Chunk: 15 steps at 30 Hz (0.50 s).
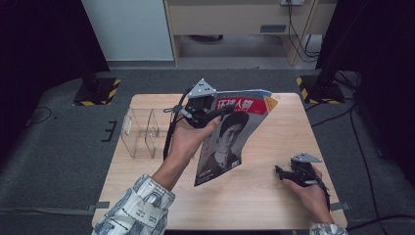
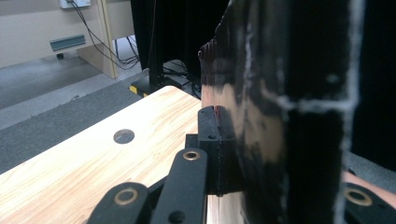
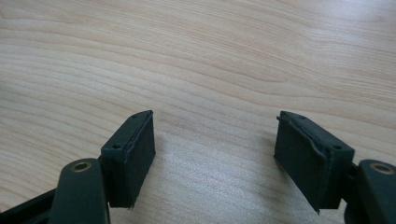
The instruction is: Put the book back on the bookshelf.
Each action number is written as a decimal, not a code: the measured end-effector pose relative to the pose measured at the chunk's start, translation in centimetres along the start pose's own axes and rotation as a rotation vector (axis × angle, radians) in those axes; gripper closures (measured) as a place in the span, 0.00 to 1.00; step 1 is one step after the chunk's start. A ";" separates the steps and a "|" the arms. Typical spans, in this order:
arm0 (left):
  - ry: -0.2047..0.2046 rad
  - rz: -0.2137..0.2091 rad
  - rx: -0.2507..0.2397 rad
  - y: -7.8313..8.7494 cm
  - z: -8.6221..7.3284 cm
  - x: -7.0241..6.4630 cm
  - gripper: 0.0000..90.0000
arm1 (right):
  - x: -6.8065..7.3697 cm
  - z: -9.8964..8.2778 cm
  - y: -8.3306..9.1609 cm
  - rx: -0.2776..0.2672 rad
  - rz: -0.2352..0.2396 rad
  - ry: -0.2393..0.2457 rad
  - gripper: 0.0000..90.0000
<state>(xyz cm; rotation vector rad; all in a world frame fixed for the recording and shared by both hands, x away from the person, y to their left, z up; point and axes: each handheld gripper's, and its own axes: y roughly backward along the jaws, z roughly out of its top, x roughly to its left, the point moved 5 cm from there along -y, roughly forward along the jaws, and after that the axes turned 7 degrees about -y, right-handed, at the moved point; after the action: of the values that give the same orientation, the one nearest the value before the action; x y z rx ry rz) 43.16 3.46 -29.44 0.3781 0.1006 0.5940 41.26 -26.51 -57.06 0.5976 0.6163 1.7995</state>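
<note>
The left gripper [image 1: 215, 113] is held up above the middle of the desk [image 1: 254, 196], and its jaws are clenched on a magazine [image 1: 235, 134]. They grasp it close to its upper left corner, just under the red title band, so the magazine hangs down and to the right from the grip, tilted, with its cover portrait facing the high view and its lower edge clear of the wood. In the left gripper view the magazine [image 2: 280, 116] stands as a dark glossy sheet pressed flat against the inner face of the one pad [image 2: 219, 140] that shows; the other jaw is hidden behind the sheet. A clear plastic organiser [image 1: 142, 132] stands near the desk's left edge, well apart from the magazine.

The right gripper [image 1: 286, 175] rests low near the desk's front right corner, well apart from the magazine. In the right gripper view its jaws are released, the two pads [image 3: 135, 149] standing wide apart with bare wood grain [image 3: 210, 70] between them and nothing grasped
</note>
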 end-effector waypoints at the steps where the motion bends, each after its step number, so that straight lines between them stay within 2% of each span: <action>1: -0.002 0.000 0.001 0.1 -0.1 0.0 0.96 | 0.0 0.0 0.0 0.000 0.001 0.002 0.32; 15: 0.009 -0.010 0.009 2.6 -2.6 0.3 0.96 | 0.1 0.0 0.0 -0.001 0.007 0.008 0.32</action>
<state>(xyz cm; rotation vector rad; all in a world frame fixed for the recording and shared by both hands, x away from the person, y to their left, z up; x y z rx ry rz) 41.50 6.42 -30.86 0.3831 0.1135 0.5856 41.29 -26.39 -57.06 0.5934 0.6195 1.8094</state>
